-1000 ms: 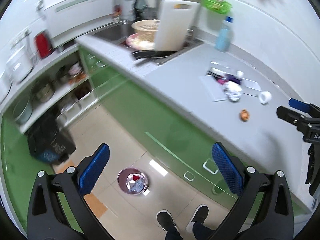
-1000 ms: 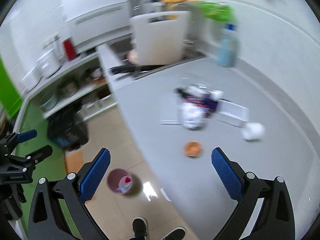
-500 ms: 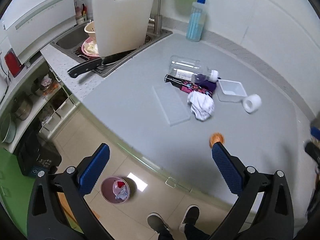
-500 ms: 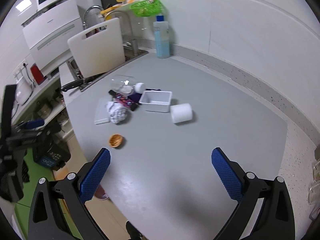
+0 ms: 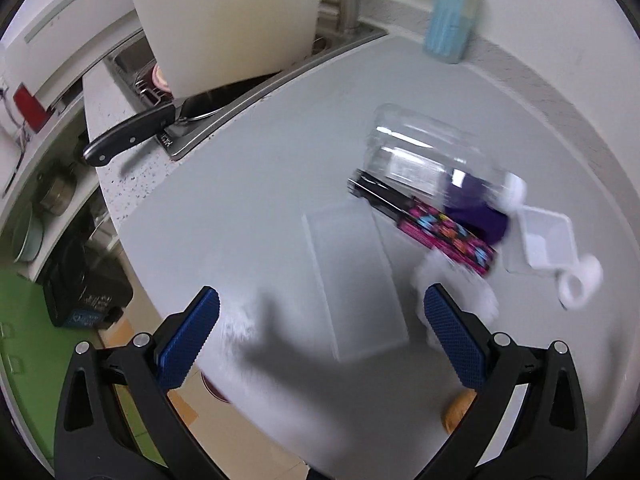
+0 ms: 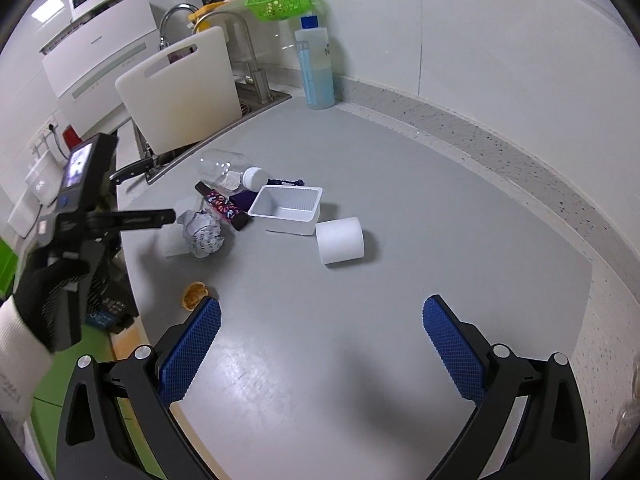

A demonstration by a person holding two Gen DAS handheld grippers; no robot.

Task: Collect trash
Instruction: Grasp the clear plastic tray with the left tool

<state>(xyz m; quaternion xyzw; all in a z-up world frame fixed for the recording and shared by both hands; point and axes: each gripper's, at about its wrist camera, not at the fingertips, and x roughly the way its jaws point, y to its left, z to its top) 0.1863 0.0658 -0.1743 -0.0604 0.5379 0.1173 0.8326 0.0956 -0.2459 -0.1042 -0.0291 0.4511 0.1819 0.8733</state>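
My left tool (image 5: 318, 322) and right tool (image 6: 320, 330) look alike: black plastic arms, silver screws at the joints, blue cross-hatched pads (image 6: 191, 354) on the fingers. A small lit screen (image 6: 76, 168) sits on the left one. I wear a black glove (image 6: 52, 284) and white sleeve (image 6: 16, 364).

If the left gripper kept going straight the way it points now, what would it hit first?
Probably the flat clear plastic lid lying on the counter, which sits between the open left gripper fingers' line of travel. The picture is blurred, so depth is uncertain.
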